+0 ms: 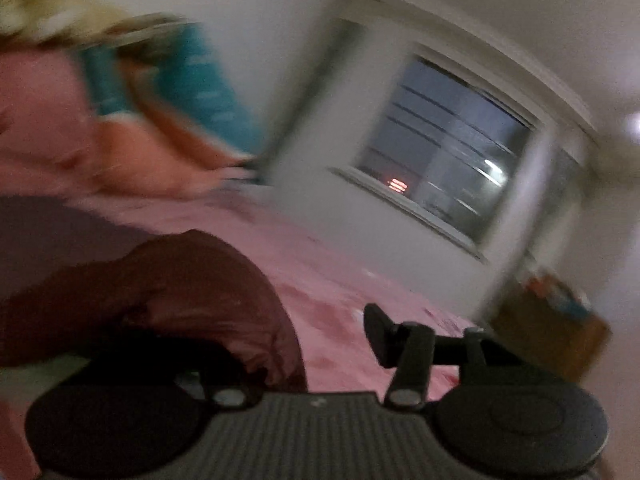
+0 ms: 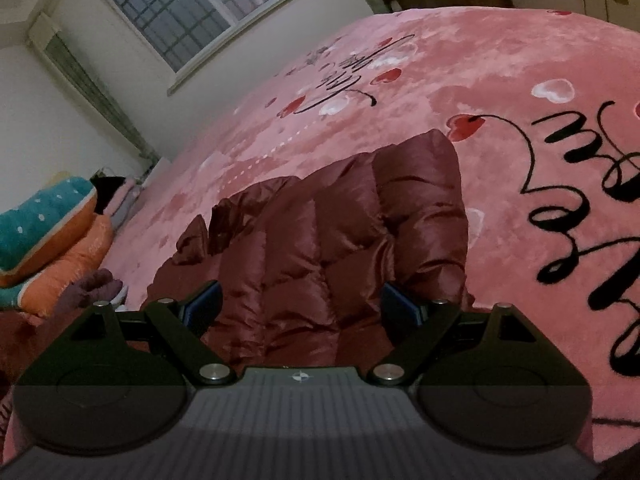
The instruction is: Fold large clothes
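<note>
A maroon quilted puffer jacket (image 2: 340, 220) lies on the pink bed cover (image 2: 440, 60). My right gripper (image 2: 300, 304) hovers just over its near end, open, with both blue-padded fingers (image 2: 204, 304) spread wide and the cloth below them. The left wrist view is smeared by motion. There a raised fold of the jacket (image 1: 180, 300) bulges over the left side of my left gripper (image 1: 320, 320) and hides that finger. The other finger (image 1: 380, 336) is bare, and a strip of bed cover shows between it and the cloth. Whether the pads pinch the jacket is hidden.
Teal and orange bedding (image 2: 48, 232) is piled at the bed's left end, also seen as blurred bedding (image 1: 180, 92). A barred window (image 2: 192, 4) sits in the wall beyond the bed. A wooden cabinet (image 1: 552, 332) stands by the bed's far corner.
</note>
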`<action>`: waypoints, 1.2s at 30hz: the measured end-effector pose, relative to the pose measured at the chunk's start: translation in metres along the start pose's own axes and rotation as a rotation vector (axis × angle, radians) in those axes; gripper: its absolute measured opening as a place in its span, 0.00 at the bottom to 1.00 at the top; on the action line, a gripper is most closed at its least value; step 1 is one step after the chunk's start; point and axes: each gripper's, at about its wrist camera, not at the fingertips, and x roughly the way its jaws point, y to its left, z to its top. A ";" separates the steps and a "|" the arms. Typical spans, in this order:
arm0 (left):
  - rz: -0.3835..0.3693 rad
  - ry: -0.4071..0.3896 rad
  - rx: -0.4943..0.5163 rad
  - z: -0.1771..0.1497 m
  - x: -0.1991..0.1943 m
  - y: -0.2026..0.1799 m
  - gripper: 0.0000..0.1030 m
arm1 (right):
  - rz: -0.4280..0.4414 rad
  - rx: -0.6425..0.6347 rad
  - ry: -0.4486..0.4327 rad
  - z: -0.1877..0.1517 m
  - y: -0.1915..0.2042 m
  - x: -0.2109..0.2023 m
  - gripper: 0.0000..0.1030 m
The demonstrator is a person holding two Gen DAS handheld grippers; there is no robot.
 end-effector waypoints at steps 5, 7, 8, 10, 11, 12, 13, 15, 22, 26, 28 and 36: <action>-0.222 0.135 0.149 -0.038 0.026 -0.079 0.53 | 0.003 0.019 -0.007 0.001 0.000 -0.002 1.00; -0.296 0.194 0.225 -0.062 0.035 -0.108 0.57 | 0.003 0.025 -0.016 0.002 0.000 -0.002 1.00; -0.334 0.228 0.271 -0.076 0.038 -0.122 0.63 | 0.003 0.029 -0.019 0.002 -0.001 -0.003 1.00; -0.399 0.299 0.349 -0.104 0.045 -0.141 0.74 | 0.003 0.038 -0.028 0.004 -0.004 -0.004 1.00; -0.426 0.337 0.391 -0.121 0.046 -0.150 0.77 | 0.004 0.044 -0.034 0.005 -0.006 -0.005 1.00; -0.446 0.370 0.427 -0.135 0.046 -0.157 0.77 | 0.004 0.050 -0.039 0.006 -0.008 -0.006 1.00; -0.464 0.403 0.462 -0.147 0.046 -0.162 0.77 | 0.003 0.056 -0.044 0.007 -0.009 -0.007 1.00; -0.496 0.463 0.524 -0.169 0.043 -0.170 0.81 | 0.002 0.070 -0.056 0.009 -0.012 -0.009 1.00; -0.611 0.601 0.629 -0.205 0.026 -0.169 0.94 | -0.001 0.106 -0.091 0.014 -0.021 -0.016 1.00; -0.583 0.608 0.603 -0.198 0.018 -0.154 0.94 | 0.001 0.117 -0.094 0.012 -0.022 -0.017 1.00; -0.574 0.599 0.556 -0.186 0.011 -0.143 0.94 | 0.001 0.097 -0.095 0.012 -0.019 -0.018 1.00; -0.374 0.512 0.430 -0.153 0.013 -0.081 0.96 | 0.106 0.122 -0.062 0.014 -0.024 -0.013 1.00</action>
